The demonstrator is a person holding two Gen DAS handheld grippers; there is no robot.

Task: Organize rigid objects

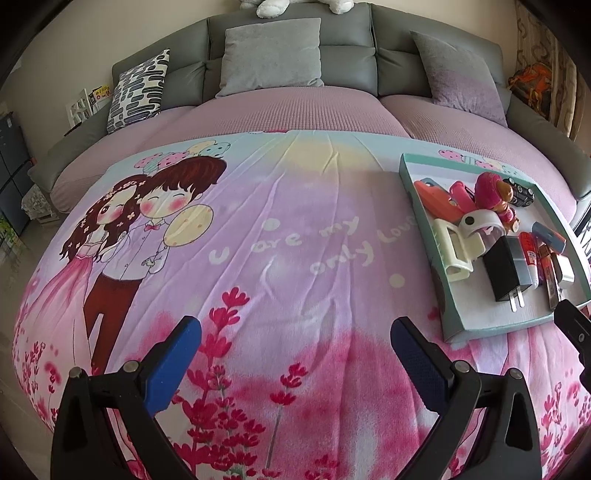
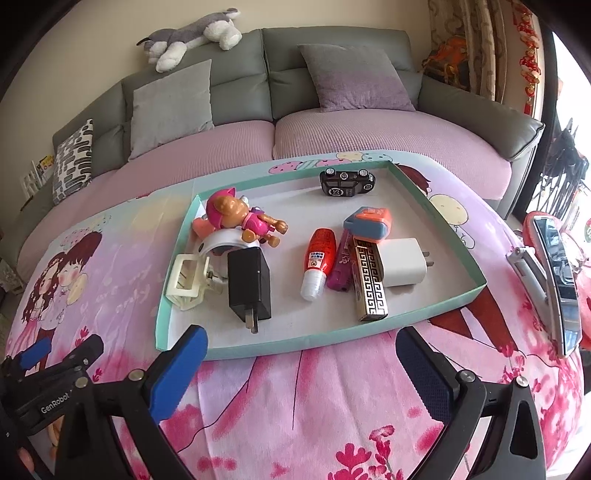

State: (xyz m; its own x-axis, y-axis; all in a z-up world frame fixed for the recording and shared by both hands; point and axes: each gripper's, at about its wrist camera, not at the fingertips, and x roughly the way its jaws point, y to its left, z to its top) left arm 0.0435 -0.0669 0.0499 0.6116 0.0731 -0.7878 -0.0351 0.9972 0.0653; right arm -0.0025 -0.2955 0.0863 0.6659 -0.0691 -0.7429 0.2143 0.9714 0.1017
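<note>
A shallow teal tray [image 2: 458, 295] [image 1: 448, 317] lies on a pink cartoon blanket [image 1: 258, 258]. Inside it lie a black charger [image 2: 249, 286], a white charger [image 2: 402, 262], a red tube [image 2: 318, 260], a gold patterned bar [image 2: 370, 282], a magenta piece [image 2: 340, 271], a blue-orange box [image 2: 367, 223], a black toy car [image 2: 347, 182], a pink dog figure [image 2: 240, 218], a white ring toy [image 2: 221, 240] and a cream clip [image 2: 186, 284]. My right gripper [image 2: 301, 362] is open just before the tray's near rim. My left gripper [image 1: 295, 347] is open over bare blanket, left of the tray.
A grey sofa [image 2: 332, 48] with cushions [image 2: 354, 79] runs behind the blanket, with a plush dog [image 2: 192, 35] on its back. At the right edge of the right wrist view stands a red and chrome object [image 2: 554, 273]. Curtains [image 2: 476, 48] hang at the far right.
</note>
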